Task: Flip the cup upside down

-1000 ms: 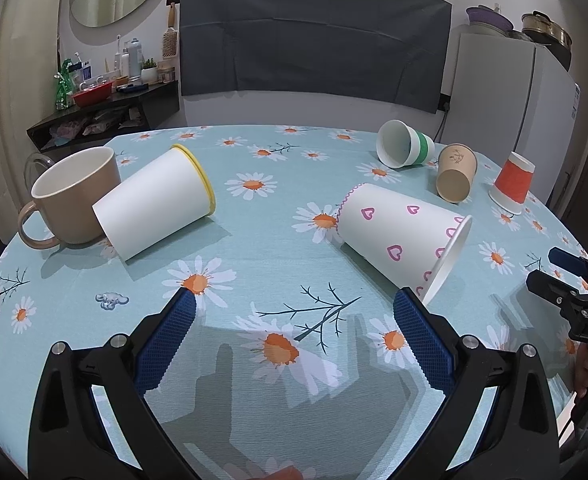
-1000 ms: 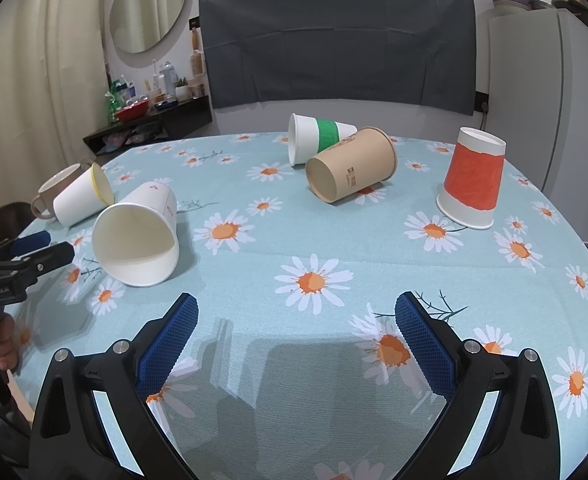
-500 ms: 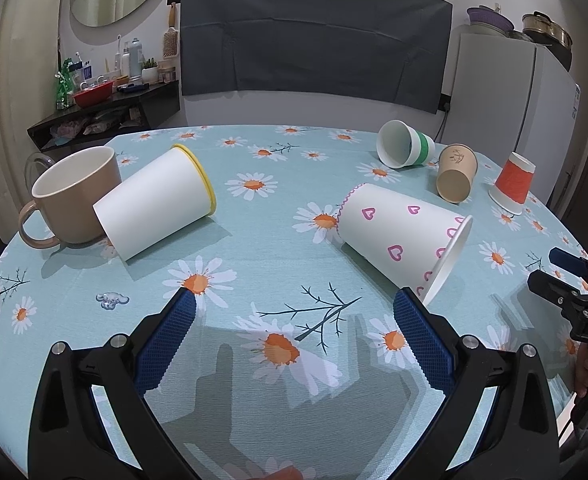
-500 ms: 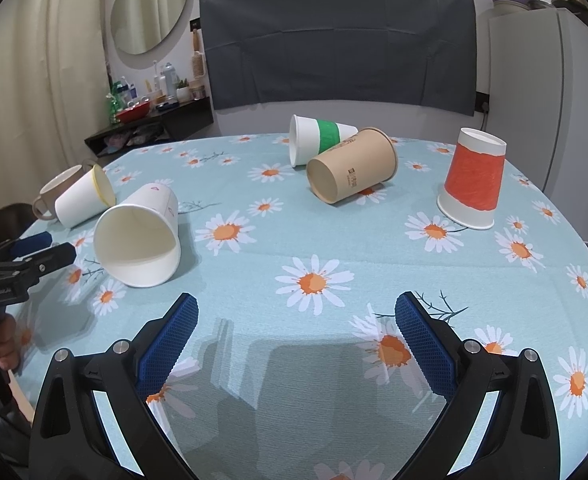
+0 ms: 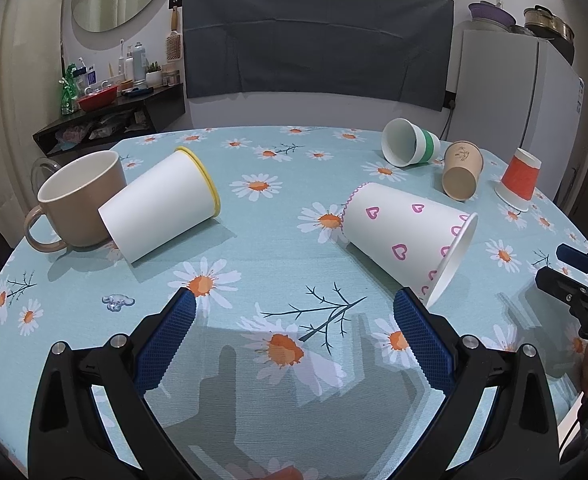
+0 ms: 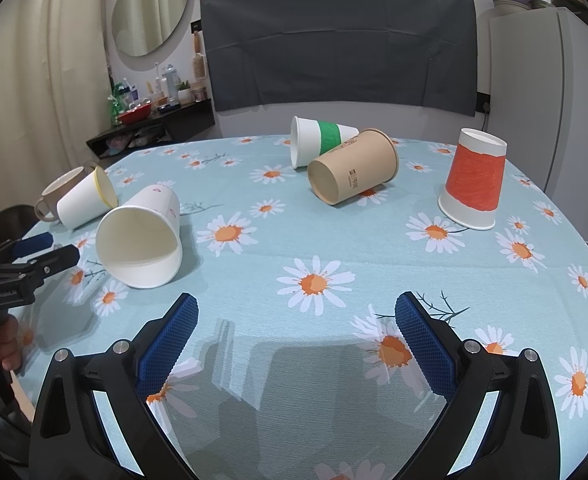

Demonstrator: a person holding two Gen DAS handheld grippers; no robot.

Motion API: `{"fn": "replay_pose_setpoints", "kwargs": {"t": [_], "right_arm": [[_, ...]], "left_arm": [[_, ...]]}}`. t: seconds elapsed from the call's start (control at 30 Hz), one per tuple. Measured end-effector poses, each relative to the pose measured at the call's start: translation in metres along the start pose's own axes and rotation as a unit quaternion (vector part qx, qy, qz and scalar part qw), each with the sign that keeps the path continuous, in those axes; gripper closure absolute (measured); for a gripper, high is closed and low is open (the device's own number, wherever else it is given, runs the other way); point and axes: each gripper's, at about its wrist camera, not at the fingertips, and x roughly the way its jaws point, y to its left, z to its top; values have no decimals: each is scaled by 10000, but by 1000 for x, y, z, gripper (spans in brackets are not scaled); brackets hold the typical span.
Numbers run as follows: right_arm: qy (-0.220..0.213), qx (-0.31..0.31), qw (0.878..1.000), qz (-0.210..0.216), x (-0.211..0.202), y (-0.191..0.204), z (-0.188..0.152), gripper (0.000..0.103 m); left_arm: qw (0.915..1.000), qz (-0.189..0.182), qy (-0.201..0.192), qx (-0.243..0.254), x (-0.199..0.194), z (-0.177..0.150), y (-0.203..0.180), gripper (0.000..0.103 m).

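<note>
Several cups lie on a round table with a daisy cloth (image 5: pixel 278 248). A white cup with pink hearts (image 5: pixel 410 236) lies on its side just beyond my left gripper's right finger; it also shows in the right wrist view (image 6: pixel 144 240). A white cup with a yellow rim (image 5: pixel 162 204) lies against a tan mug (image 5: pixel 74 196). A green-banded cup (image 6: pixel 322 140) and a brown cup (image 6: pixel 354 172) lie on their sides. An orange cup (image 6: pixel 476 178) stands upside down. My left gripper (image 5: pixel 294 332) and right gripper (image 6: pixel 296 332) are open and empty, low over the near table.
A white fridge (image 5: pixel 506 92) stands at the back right, a dark shelf with bottles (image 5: pixel 110 108) at the back left. A dark panel (image 6: pixel 338 40) hangs on the far wall. The table edge curves close on both sides.
</note>
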Motion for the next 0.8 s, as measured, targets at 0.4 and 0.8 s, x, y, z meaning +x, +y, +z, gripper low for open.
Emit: {"fn": "replay_pose_setpoints", "kwargs": {"t": [0.4, 0.8], "right_arm": [[-34, 25, 10000, 60, -2, -2, 0, 8], [-93, 87, 9998, 161, -3, -6, 1, 8]], "left_arm": [[9999, 78, 69, 62, 1, 0, -3, 6], [9978, -43, 88, 651, 0, 1, -36, 6]]}}
